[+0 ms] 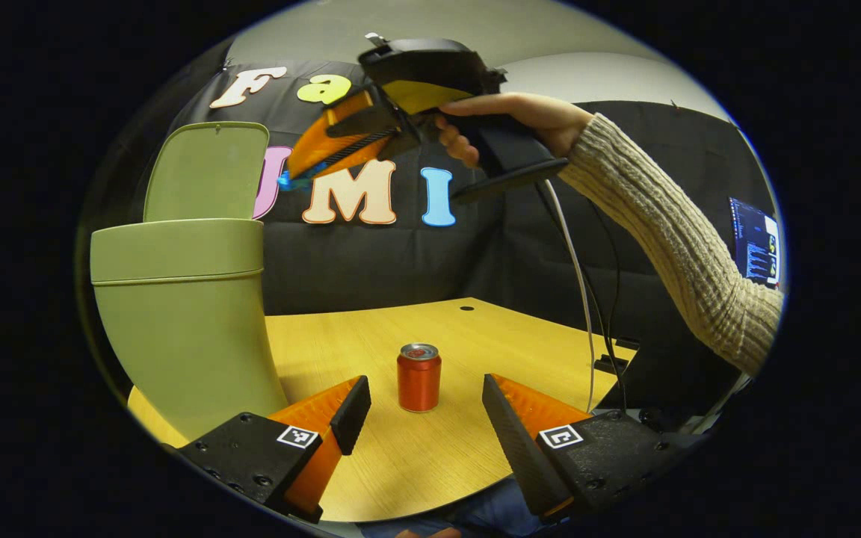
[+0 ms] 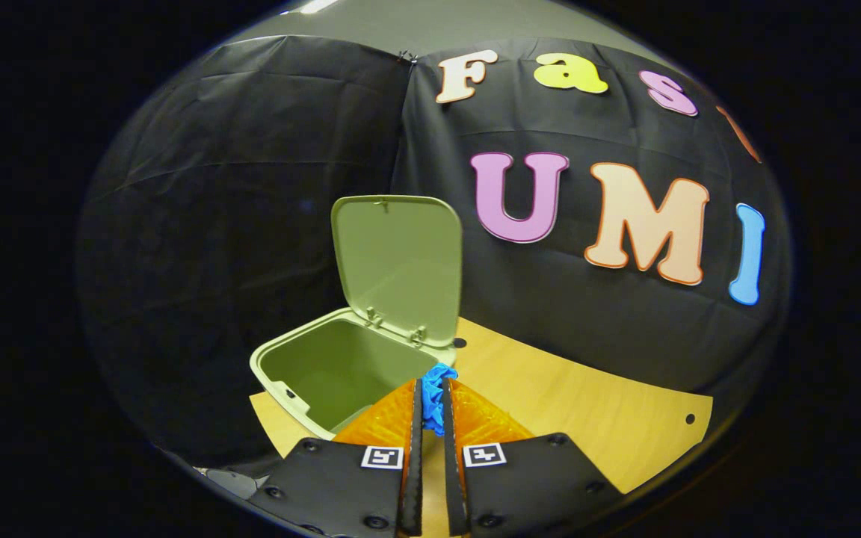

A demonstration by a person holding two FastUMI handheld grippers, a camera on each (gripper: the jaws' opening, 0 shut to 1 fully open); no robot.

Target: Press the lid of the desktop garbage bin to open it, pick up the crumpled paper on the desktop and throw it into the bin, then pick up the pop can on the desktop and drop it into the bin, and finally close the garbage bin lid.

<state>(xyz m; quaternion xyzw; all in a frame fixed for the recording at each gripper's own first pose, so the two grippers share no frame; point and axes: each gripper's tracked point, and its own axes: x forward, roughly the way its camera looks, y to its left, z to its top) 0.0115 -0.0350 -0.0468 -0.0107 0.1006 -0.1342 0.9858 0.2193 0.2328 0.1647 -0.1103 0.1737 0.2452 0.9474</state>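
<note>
Black cloth walls the booth behind a pale wooden desk (image 1: 430, 329). In the left gripper view, the green bin (image 1: 184, 314) stands at about nine o'clock, its lid (image 1: 206, 172) swung upright, so the opening step looks done. At centre, the red pop can (image 1: 419, 377) stands upright on the desk, just ahead of the left gripper (image 1: 423, 415), whose jaws are spread wide and hold nothing; it seems parked there, lined up on the can for its later turn. At twelve o'clock a hand (image 1: 528, 123) in a knitted sleeve carries the right gripper (image 1: 292, 178) high, pointing toward the bin, with a scrap of blue at its tip.

In the right gripper view, the bin (image 2: 341, 373) sits at about seven o'clock, open, its inside apparently bare, the lid (image 2: 400, 261) tilted back against its hinges. The right gripper (image 2: 430, 403) has its jaws nearly together, pinching the blue crumpled paper (image 2: 436, 385) between them. The paper hangs near the bin's rim beside the hinge, not clearly over the mouth, so the likely aim is to carry it further over the opening before releasing.
</note>
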